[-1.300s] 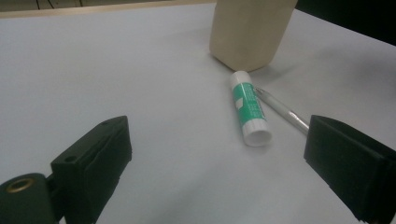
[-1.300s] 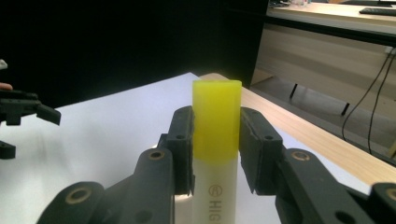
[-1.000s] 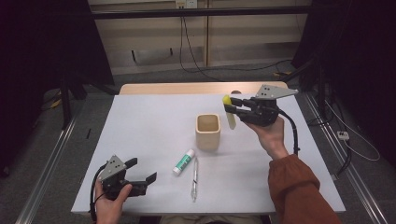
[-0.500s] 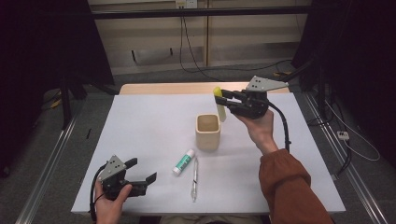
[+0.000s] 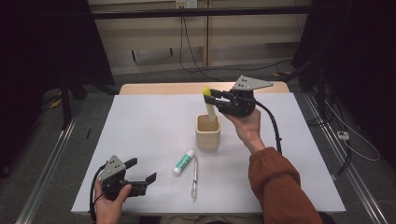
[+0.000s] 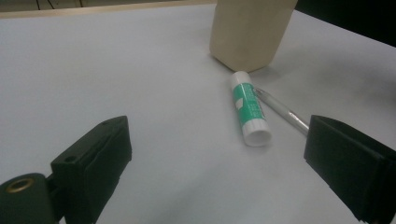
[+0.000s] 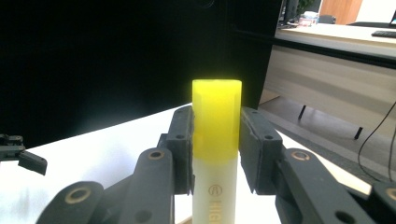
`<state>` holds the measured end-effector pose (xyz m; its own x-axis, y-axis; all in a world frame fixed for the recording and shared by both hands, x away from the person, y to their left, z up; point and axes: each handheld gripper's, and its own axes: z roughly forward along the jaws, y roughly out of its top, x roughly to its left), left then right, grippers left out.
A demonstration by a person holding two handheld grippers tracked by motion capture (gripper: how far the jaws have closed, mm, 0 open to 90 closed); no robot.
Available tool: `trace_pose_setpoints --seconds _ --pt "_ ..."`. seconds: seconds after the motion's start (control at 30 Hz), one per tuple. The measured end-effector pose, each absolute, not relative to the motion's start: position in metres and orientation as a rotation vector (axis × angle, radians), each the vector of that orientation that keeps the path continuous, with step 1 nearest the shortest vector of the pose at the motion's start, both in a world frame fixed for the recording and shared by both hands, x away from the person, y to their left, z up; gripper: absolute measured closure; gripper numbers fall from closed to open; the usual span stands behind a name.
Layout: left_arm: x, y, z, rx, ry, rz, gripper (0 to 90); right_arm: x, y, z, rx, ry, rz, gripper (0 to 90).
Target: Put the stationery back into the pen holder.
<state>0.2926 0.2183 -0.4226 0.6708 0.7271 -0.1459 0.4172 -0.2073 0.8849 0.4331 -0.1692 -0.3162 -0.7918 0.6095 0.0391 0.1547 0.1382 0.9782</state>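
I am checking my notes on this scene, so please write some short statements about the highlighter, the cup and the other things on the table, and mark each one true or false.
1. The right gripper is shut on the yellow-capped highlighter. True.
2. The highlighter is held upright above the beige cup, cap up. True.
3. The left gripper holds the glue stick. False: its jaws are open and empty; the glue stick lies on the table.
4. The clear pen stands in the cup. False: it lies on the table beside the glue stick.
5. The glue stick has a green label. True.
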Motion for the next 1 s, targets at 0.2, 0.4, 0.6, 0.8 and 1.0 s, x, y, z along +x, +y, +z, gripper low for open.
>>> trace_pose_setpoints --seconds 0.2,0.4,0.6,0.8,1.0 --pt "0.293 0.218 -0.423 1.838 0.906 0.369 7.4 0.434 -0.162 -0.327 0.748 2.066 1.705 67.5" --pt "0.293 0.218 -0.423 1.841 0.905 0.37 7.4 0.434 -0.161 -0.34 0.765 2.081 1.7 67.4" --pt "0.293 0.219 -0.423 1.839 0.91 0.373 7.4 0.435 -0.163 -0.347 0.781 2.086 1.696 67.4" --pt "0.293 0.219 -0.423 1.839 0.91 0.372 7.4 0.435 -0.166 -0.352 0.785 2.091 1.681 67.5" --pt "0.293 0.218 -0.423 1.843 0.906 0.372 7.4 0.438 -0.173 -0.359 0.824 2.077 1.688 67.4"
